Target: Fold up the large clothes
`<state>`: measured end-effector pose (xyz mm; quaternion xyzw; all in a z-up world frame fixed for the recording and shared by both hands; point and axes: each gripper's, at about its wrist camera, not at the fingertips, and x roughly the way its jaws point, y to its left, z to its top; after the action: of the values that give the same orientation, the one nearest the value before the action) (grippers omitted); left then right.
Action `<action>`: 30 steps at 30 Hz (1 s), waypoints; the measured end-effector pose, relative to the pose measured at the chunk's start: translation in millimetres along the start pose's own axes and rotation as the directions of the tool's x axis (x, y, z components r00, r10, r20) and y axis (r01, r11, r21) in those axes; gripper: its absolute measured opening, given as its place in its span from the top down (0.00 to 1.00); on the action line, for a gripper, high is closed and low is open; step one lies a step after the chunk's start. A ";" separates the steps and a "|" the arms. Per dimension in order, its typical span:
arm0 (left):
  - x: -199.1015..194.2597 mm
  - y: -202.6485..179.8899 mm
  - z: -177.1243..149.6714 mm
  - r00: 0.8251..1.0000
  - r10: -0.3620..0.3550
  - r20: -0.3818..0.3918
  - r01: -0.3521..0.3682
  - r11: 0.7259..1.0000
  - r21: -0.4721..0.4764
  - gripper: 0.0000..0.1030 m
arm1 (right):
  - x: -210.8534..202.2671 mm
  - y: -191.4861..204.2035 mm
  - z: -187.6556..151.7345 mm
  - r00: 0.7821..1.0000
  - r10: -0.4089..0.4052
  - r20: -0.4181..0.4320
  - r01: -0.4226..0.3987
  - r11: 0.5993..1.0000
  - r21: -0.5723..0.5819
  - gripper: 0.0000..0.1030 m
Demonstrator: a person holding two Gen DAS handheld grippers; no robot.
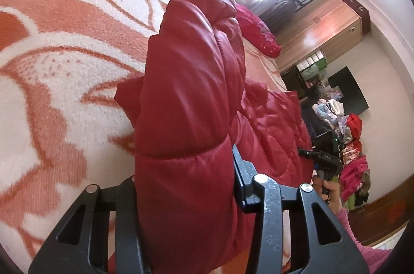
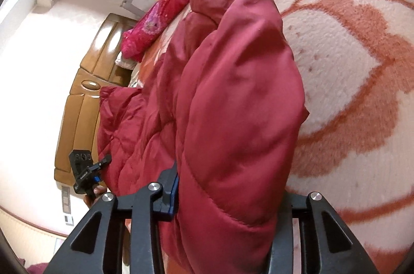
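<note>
We see both grippers, left [image 1: 186, 196] and right [image 2: 225, 199], clamped on red jacket [image 1: 191, 82], blocking blanket [image 1: 64, 61]; clothes pile [image 1: 349, 144] at 3 o'clock.

a glossy red quilted puffer jacket [image 1: 189, 98] fills the frame's centre. its padded folds bunch upward, the rest draped rightward.

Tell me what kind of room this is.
Most likely a home bedroom: a bed under an orange-and-white floral blanket, a wooden wardrobe by the window, and a padded headboard against the wall.
</note>
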<state>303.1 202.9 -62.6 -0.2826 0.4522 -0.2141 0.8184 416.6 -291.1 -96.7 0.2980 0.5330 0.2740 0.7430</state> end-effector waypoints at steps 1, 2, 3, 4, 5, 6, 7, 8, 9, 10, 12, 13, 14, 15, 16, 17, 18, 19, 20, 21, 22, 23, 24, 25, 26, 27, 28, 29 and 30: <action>-7.4 -2.7 -5.9 1.000 -0.004 0.005 0.004 1.000 0.005 0.61 | -0.8 3.2 -3.4 1.000 0.000 -0.001 0.000 1.000 -0.004 0.63; -15.2 -5.1 -12.1 1.000 -0.007 0.007 0.007 1.000 0.007 0.61 | -3.4 8.0 -9.5 1.000 0.001 -0.003 -0.001 1.000 -0.011 0.63; -18.6 -7.8 -14.9 1.000 -0.008 0.007 0.008 1.000 0.007 0.61 | -6.2 12.4 -16.7 1.000 0.003 -0.007 -0.003 1.000 -0.017 0.63; -27.5 -9.8 -22.2 1.000 -0.011 0.011 0.011 1.000 0.009 0.61 | -9.2 15.1 -23.5 1.000 0.004 -0.012 -0.005 1.000 -0.022 0.63; -33.6 -11.4 -28.2 1.000 -0.012 0.013 0.012 1.000 0.011 0.61 | -11.4 17.6 -29.3 1.000 0.006 -0.016 -0.006 1.000 -0.027 0.63; -39.0 -13.1 -33.7 1.000 -0.013 0.014 0.013 1.000 0.011 0.61 | -14.9 20.4 -38.2 1.000 0.008 -0.022 -0.009 0.999 -0.033 0.63; -46.1 -14.0 -41.0 1.000 -0.015 0.014 0.015 1.000 0.009 0.61 | -18.8 21.6 -46.3 1.000 0.012 -0.026 -0.013 0.999 -0.035 0.63; -51.4 -14.4 -47.0 1.000 -0.018 0.014 0.018 1.000 0.007 0.61 | -24.3 21.6 -56.3 0.999 0.016 -0.031 -0.017 0.999 -0.037 0.63; -58.8 -15.6 -55.8 1.000 -0.019 0.015 0.019 1.000 0.004 0.61 | -27.6 23.3 -64.0 0.999 0.019 -0.033 -0.021 0.999 -0.039 0.63; -63.7 -15.3 -62.2 1.000 -0.019 0.014 0.019 1.000 0.001 0.61 | -32.2 23.6 -72.6 0.999 0.024 -0.034 -0.025 0.999 -0.038 0.63; -73.2 -14.6 -76.9 1.000 -0.026 0.009 0.026 1.000 -0.012 0.61 | -38.7 25.4 -87.7 0.999 0.032 -0.038 -0.034 0.999 -0.035 0.63; -76.5 -13.8 -82.5 1.000 -0.028 0.005 0.028 0.999 -0.020 0.61 | -41.3 25.7 -95.1 0.999 0.035 -0.039 -0.036 0.999 -0.031 0.63; -81.3 -14.0 -91.6 1.000 -0.030 0.003 0.030 0.999 -0.026 0.61 | -44.0 25.3 -102.3 0.999 0.037 -0.040 -0.038 0.999 -0.026 0.63; -83.3 -13.8 -95.9 1.000 -0.031 0.001 0.031 0.999 -0.032 0.61 | -45.8 24.5 -108.2 0.998 0.040 -0.041 -0.041 0.999 -0.021 0.63; -86.2 -12.1 -101.8 0.999 -0.033 -0.001 0.033 0.999 -0.040 0.61 | -49.5 21.0 -113.5 0.998 0.043 -0.042 -0.044 0.999 -0.019 0.63; -87.9 -10.5 -105.4 0.999 -0.035 -0.003 0.035 0.998 -0.044 0.61 | -51.2 19.3 -120.2 0.998 0.045 -0.043 -0.046 0.999 -0.017 0.63; -89.4 -9.6 -110.1 0.999 -0.035 -0.006 0.035 0.998 -0.049 0.61 | -53.1 17.3 -123.9 0.998 0.049 -0.043 -0.050 0.999 -0.010 0.63; -90.5 -8.5 -114.6 1.000 -0.031 -0.007 0.030 0.998 -0.051 0.61 | -54.8 14.8 -127.9 0.998 0.053 -0.043 -0.054 0.999 -0.003 0.63; -90.4 -6.3 -118.2 1.000 -0.021 -0.008 0.021 0.999 -0.049 0.61 | -55.9 11.2 -131.9 0.998 0.054 -0.043 -0.054 0.999 0.002 0.63; -89.5 -4.2 -120.4 1.000 -0.011 -0.011 0.010 0.999 -0.049 0.61 | -54.9 8.8 -131.8 0.998 0.049 -0.042 -0.049 0.999 0.003 0.63; -88.4 -2.9 -124.3 1.000 0.001 -0.014 -0.001 0.999 -0.050 0.61 | -54.1 8.1 -132.5 0.998 0.045 -0.042 -0.045 0.999 0.005 0.63; -86.4 -0.2 -125.4 1.000 0.013 -0.018 -0.014 0.999 -0.052 0.61 | -50.1 7.6 -131.6 0.998 0.038 -0.041 -0.038 0.999 0.009 0.62; -85.3 4.1 -130.9 0.999 0.034 -0.022 -0.035 0.998 -0.052 0.61 | -46.2 6.7 -130.1 0.999 0.028 -0.037 -0.028 1.000 0.011 0.62; -82.2 8.6 -132.7 0.998 0.057 -0.028 -0.058 0.997 -0.054 0.61 | -46.0 6.9 -131.2 0.999 0.020 -0.035 -0.020 1.000 0.008 0.61; -79.4 11.8 -133.9 0.997 0.070 -0.032 -0.072 0.996 -0.057 0.61 | -45.1 2.5 -131.8 0.999 0.010 -0.031 -0.009 1.000 0.008 0.60; -76.8 15.2 -135.5 0.996 0.082 -0.036 -0.084 0.995 -0.060 0.61 | -44.2 -2.4 -132.6 1.000 -0.004 -0.029 0.004 1.000 0.011 0.59; -73.8 18.9 -138.1 0.995 0.096 -0.039 -0.099 0.993 -0.062 0.60 | -44.9 -6.0 -134.8 0.999 -0.014 -0.029 0.015 1.000 0.011 0.56; -71.6 21.1 -140.0 0.994 0.105 -0.040 -0.107 0.992 -0.062 0.59 | -42.0 -10.3 -135.0 0.999 -0.033 -0.027 0.033 0.999 0.009 0.53; -69.4 23.5 -142.4 0.993 0.112 -0.038 -0.114 0.991 -0.065 0.59 | -41.2 -13.1 -136.8 0.999 -0.043 -0.024 0.044 0.999 0.010 0.52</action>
<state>148.1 224.2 -96.6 -0.2802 0.4884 -0.1570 0.8114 275.4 -309.2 -115.3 0.2872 0.5495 0.2583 0.7408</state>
